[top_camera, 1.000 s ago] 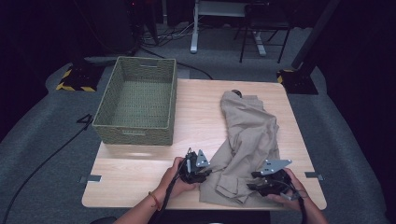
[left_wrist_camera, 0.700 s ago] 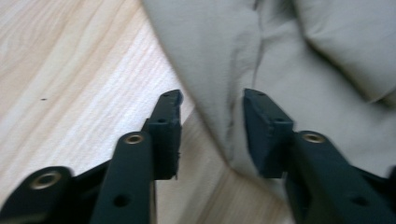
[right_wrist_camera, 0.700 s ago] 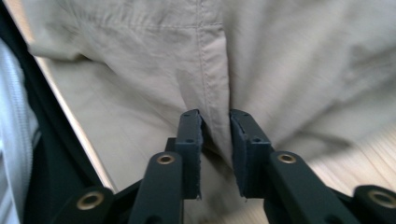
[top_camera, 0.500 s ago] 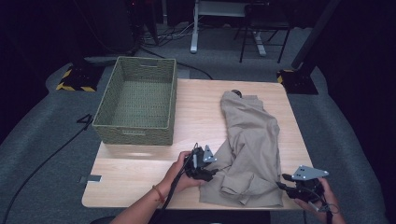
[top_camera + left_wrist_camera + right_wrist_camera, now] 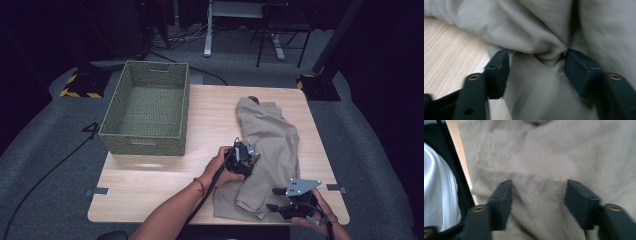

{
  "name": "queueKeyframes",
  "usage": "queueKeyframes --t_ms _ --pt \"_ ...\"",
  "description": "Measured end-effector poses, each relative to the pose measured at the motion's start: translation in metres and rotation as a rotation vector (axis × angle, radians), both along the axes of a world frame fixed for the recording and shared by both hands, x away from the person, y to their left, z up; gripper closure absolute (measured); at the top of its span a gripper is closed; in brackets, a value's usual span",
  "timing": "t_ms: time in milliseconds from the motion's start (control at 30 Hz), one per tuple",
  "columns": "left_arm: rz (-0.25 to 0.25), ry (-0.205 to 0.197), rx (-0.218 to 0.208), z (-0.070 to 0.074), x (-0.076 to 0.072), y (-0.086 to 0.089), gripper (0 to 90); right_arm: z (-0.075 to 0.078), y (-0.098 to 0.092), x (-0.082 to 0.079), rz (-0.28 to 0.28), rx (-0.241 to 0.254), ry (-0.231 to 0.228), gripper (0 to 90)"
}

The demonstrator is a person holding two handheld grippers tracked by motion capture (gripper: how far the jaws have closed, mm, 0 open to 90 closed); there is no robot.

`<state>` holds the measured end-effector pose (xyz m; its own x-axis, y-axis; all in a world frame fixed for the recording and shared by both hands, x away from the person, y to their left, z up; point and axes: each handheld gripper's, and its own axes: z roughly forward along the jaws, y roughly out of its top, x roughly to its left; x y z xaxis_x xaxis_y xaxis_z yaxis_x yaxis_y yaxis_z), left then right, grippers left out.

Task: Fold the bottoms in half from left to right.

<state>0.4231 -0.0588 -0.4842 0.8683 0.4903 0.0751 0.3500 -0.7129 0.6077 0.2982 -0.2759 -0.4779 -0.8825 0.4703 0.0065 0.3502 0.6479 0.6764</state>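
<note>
Beige garment (image 5: 267,150) runs lengthwise down the counter's (image 5: 150,185) right side; left hand-held gripper (image 5: 246,156) is mid-cloth, right hand-held gripper (image 5: 280,206) at the near hem, both half-open and just been shifting, fabric between the jaws.

Table (image 5: 165,175) lit evenly from above, room at the far side nearly black. Soft shadow beside basket (image 5: 145,145). Both gripper views blurred, cloth (image 5: 544,30) soft, no glare.

The light wooden desk (image 5: 165,180) stands on grey carpet (image 5: 45,150) in a dark room. Beyond the desk's far edge are the white legs of a stand (image 5: 207,30) and a dark chair frame (image 5: 280,35). Black cables (image 5: 50,172) trail left of the desk, near yellow-and-black striped tape (image 5: 77,93).
</note>
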Motion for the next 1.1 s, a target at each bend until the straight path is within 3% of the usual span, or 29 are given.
queueKeyframes --t_ms 167,233,333,367,400,467,533,567,667,733,867,933,1000,1033,1100 --pt "0.025 -0.045 0.008 -0.001 0.007 0.004 80.1 -0.004 -0.006 -0.006 0.04 -0.037 0.009 82.0" --pt "0.043 -0.052 -0.019 0.003 0.008 0.011 82.4 -0.005 -0.01 -0.008 0.034 -0.041 0.012 88.8" --pt "0.066 -0.058 -0.062 0.012 0.01 0.026 83.5 -0.003 -0.021 -0.01 0.0 -0.015 -0.004 89.8" --pt "0.069 -0.049 -0.087 0.016 0.011 0.032 83.4 -0.002 -0.024 -0.01 -0.02 -0.007 -0.011 88.2" --pt "0.067 -0.046 -0.097 0.017 0.012 0.034 83.4 0.0 -0.027 -0.009 -0.047 0.01 -0.023 79.1" --pt "0.069 -0.068 -0.081 0.02 0.01 0.039 84.4 0.004 -0.026 -0.006 -0.076 0.049 -0.045 56.8" --pt "0.071 -0.074 -0.075 0.021 0.011 0.045 86.1 0.009 -0.019 -0.001 -0.089 0.091 -0.053 45.9" --pt "0.081 -0.083 -0.077 0.021 0.012 0.048 87.0 0.011 -0.013 0.002 -0.088 0.099 -0.053 41.8" --pt "0.088 -0.038 -0.114 0.017 0.017 0.056 89.3 0.01 0.009 0.011 -0.049 0.085 -0.056 37.1" --pt "0.058 0.005 -0.127 0.014 0.019 0.054 81.5 0.005 0.023 0.02 -0.039 0.042 -0.042 34.6" --pt "0.067 -0.055 -0.045 0.01 0.017 0.039 51.0 -0.007 0.031 0.032 -0.056 -0.014 -0.009 30.9" --pt "0.08 -0.03 -0.049 0.007 0.023 0.034 41.8 -0.009 0.029 0.032 -0.049 -0.003 0.009 34.3" --pt "0.091 -0.003 -0.06 0.003 0.028 0.029 35.0 -0.009 0.027 0.029 -0.026 0.001 0.01 45.2" --pt "0.087 0.006 -0.052 0.0 0.029 0.027 34.5 -0.009 0.027 0.026 -0.007 -0.004 0.001 50.3" --pt "0.081 0.002 -0.032 -0.005 0.031 0.022 37.5 -0.009 0.026 0.023 0.026 -0.007 0.0 69.3"
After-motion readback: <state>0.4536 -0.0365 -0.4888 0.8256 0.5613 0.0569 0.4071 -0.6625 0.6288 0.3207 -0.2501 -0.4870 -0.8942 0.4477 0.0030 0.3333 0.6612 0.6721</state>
